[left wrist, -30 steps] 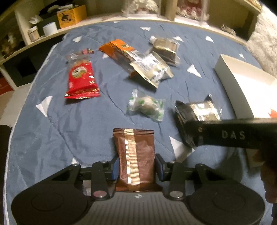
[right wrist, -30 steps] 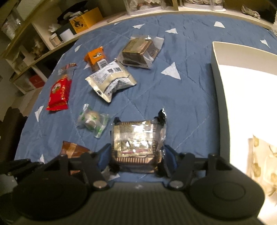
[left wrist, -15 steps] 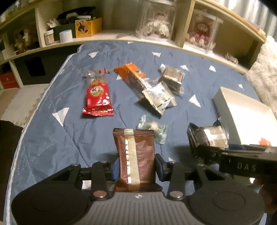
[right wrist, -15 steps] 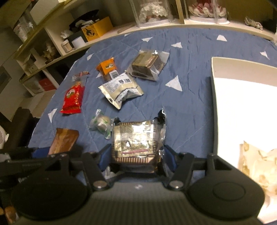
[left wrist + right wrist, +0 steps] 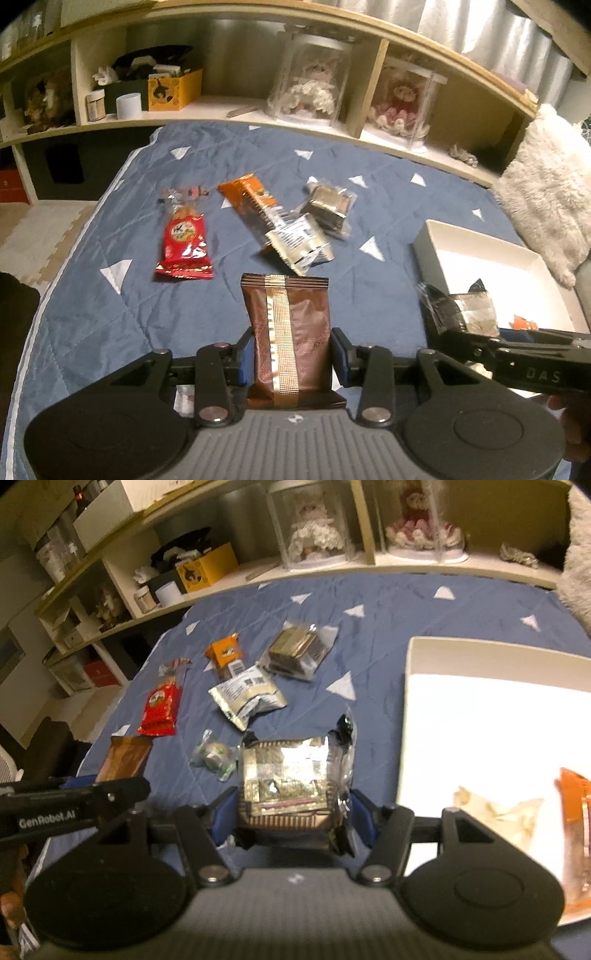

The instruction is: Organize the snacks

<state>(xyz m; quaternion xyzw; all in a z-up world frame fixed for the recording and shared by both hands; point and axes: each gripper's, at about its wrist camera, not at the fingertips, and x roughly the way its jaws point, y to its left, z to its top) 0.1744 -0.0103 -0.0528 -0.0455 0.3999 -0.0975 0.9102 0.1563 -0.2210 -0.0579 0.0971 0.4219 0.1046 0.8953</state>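
Observation:
My left gripper is shut on a brown snack pack with a gold stripe, held above the blue quilt. My right gripper is shut on a clear-wrapped cake pack, lifted beside the white box. That box holds an orange pack and a pale wrapper. On the quilt lie a red pack, an orange pack, a silver pack, a clear-wrapped cake and a small green-white sweet.
A low wooden shelf runs along the far side with clear cases of dolls, a yellow box and jars. A fluffy white cushion lies at the right, past the box. Floor mats show at the left.
Both grippers have risen with their packs, so the quilt's snacks look smaller and the shelf has come into view. The right gripper has moved toward the white box.

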